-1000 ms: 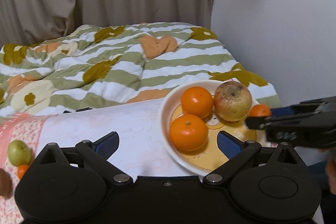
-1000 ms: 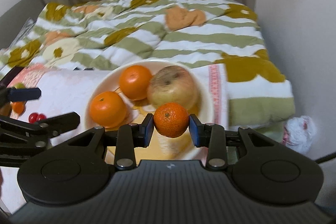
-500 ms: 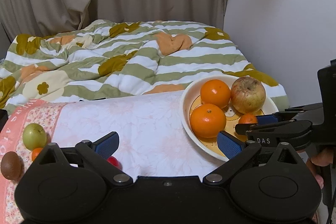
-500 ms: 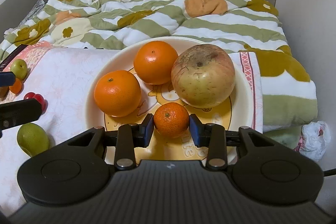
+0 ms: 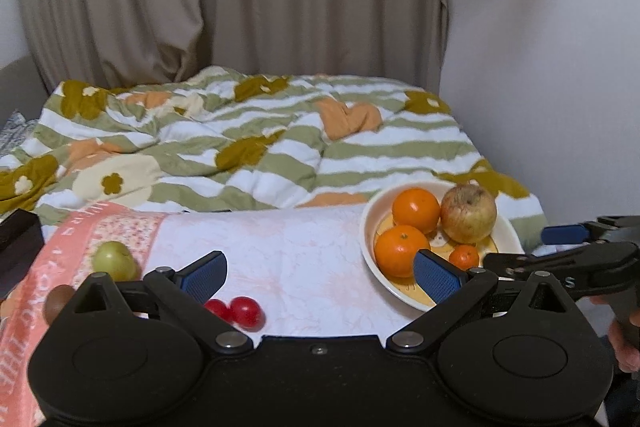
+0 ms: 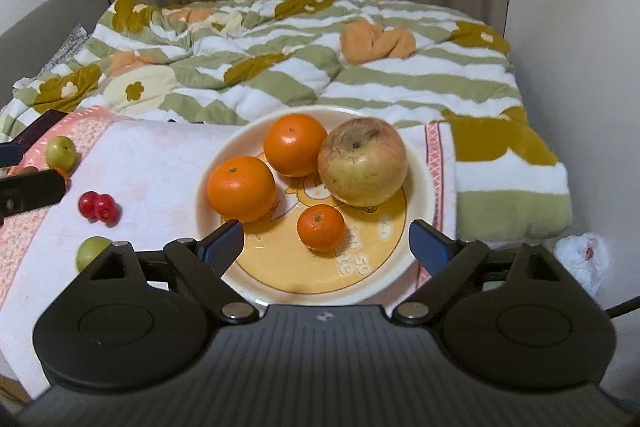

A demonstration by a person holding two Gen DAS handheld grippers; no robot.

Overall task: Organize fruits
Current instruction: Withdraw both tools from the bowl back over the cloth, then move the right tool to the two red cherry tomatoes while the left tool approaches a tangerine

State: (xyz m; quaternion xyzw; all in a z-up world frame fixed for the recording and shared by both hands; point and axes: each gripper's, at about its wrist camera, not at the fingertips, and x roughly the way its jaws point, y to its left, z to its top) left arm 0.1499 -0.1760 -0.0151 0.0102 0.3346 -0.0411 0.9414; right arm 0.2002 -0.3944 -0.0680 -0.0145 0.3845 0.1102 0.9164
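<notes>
A cream and yellow bowl [image 6: 420, 163] [image 5: 366, 227] holds two large oranges [image 6: 241, 188], a big apple [image 6: 362, 163] and a small mandarin [image 6: 320, 227] [image 5: 464, 256]. My right gripper [image 6: 326, 247] is open and empty, just in front of the mandarin, over the bowl's near side. My left gripper [image 5: 320, 273] is open and empty above the pink cloth. Two red cherry tomatoes [image 5: 240, 311] [image 6: 98, 207] lie on the cloth near its left finger. A green fruit [image 5: 113, 261] [image 6: 61, 151] lies at the far left; another green fruit [image 6: 90, 251] lies nearer.
A pink-bordered cloth [image 5: 288, 251] covers the table. A brown kiwi [image 5: 56, 301] lies at the left edge, by a dark box [image 5: 18, 247]. A striped quilt [image 6: 304, 67] lies behind, a wall to the right, and a white bag [image 6: 582, 259] below right.
My right gripper has opened and let go of the small mandarin, which now rests in the bowl, and has pulled back. The left gripper has drawn back and up.
</notes>
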